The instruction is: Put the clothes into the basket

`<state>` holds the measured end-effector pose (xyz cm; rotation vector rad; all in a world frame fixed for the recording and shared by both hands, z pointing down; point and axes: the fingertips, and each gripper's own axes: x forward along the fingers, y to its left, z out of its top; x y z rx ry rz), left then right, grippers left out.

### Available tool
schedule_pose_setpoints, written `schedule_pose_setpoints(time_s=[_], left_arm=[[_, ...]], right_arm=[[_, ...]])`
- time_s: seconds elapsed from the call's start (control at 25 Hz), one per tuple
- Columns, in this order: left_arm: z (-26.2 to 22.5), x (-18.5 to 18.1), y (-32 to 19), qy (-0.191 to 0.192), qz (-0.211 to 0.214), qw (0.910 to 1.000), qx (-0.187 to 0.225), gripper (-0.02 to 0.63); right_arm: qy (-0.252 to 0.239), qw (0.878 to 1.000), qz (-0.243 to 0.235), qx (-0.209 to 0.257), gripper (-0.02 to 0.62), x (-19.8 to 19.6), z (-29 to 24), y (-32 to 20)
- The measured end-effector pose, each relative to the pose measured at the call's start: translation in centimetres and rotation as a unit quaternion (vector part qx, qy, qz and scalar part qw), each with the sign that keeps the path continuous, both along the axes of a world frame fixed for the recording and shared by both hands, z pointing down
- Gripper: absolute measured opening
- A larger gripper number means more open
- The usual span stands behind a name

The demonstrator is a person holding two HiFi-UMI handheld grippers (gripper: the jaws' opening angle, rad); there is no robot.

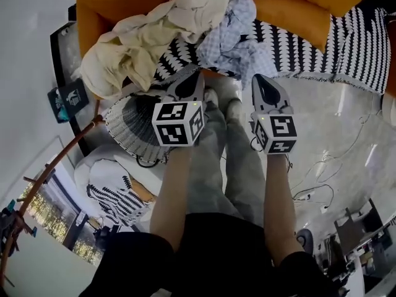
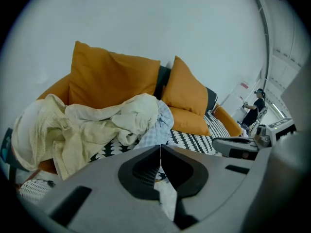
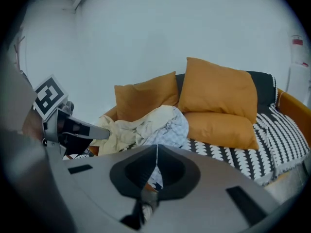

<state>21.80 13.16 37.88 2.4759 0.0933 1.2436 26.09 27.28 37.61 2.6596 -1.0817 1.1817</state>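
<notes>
Both tools were empty at this moment. The left tool (image 2: 160,152) had its jaws fully together, pad against pad, with nothing clamped between them. The right tool (image 3: 156,152) was in the same condition, jaws closed and no fabric in the grip. The two were held side by side in front of the person, angled down and forward toward the sofa (image 1: 346,42). In the head view the left one overlapped the right edge of the basket (image 1: 127,125). This basket, a white ribbed container, stood on the floor (image 1: 334,122) just beside the near left corner of the sofa. The visible part of its interior looked dark and showed no garment, though the left tool's marker cube covered some of it. The clothes (image 1: 154,42) lay in one loose heap on the left end of the sofa seat, with cream pieces to the left and a pale blue checked piece (image 1: 235,39) to the right, near the orange cushions (image 3: 218,89). No item was lifted, and none was in contact with either tool. Judged from this arrangement, the task had not visibly begun: every garment was left to be gripped, carried across to the basket and released there.
</notes>
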Motion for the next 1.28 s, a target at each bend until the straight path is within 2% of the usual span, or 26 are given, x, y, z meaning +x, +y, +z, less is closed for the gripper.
schedule_pose_setpoints(time_s=[0.32, 0.52, 0.56, 0.64, 0.68, 0.76, 0.84, 1.04, 1.16, 1.28], left_arm=[[7.0, 2.0, 0.4, 0.027, 0.003, 0.9996, 0.002, 0.009], [9.2, 3.1, 0.6, 0.035, 0.02, 0.9991, 0.011, 0.011], [9.5, 3.2, 0.7, 0.032, 0.027, 0.999, 0.012, 0.011], [10.1, 3.7, 0.8, 0.026, 0.043, 0.9987, 0.012, 0.011], [10.4, 4.0, 0.7, 0.022, 0.051, 0.9984, 0.012, 0.019], [11.1, 4.6, 0.7, 0.013, 0.07, 0.9974, 0.015, 0.15], [11.9, 5.1, 0.9, 0.003, 0.094, 0.9953, 0.022, 0.191], [15.1, 5.9, 1.4, -0.025, 0.14, 0.989, 0.039, 0.215], [16.3, 6.5, 1.5, -0.035, 0.139, 0.9893, 0.027, 0.215], [17.4, 7.1, 1.7, -0.046, 0.136, 0.9896, 0.014, 0.215]], right_arm=[[0.02, 1.0, -0.019, -0.002, 0.012, 4.6, 5.8, -1.6], [0.0, 1.0, -0.007, 0.012, 0.023, 7.4, 8.0, -2.8], [-0.008, 1.0, -0.009, 0.014, 0.04, 7.9, 8.4, -3.1], [-0.029, 0.999, -0.016, 0.016, 0.18, 9.0, 9.2, -3.8], [-0.038, 0.999, -0.019, 0.014, 0.212, 9.6, 9.6, -4.1], [-0.045, 0.999, -0.02, 0.007, 0.225, 10.8, 10.2, -4.6], [-0.047, 0.999, -0.016, 0.001, 0.236, 12.2, 10.9, -4.9], [-0.083, 0.996, 0.026, 0.001, 0.267, 15.4, 13.6, -5.7], [-0.116, 0.992, 0.041, 0.007, 0.272, 16.6, 15.0, -6.9], [-0.126, 0.991, 0.039, -0.009, 0.272, 17.1, 16.1, -7.9]])
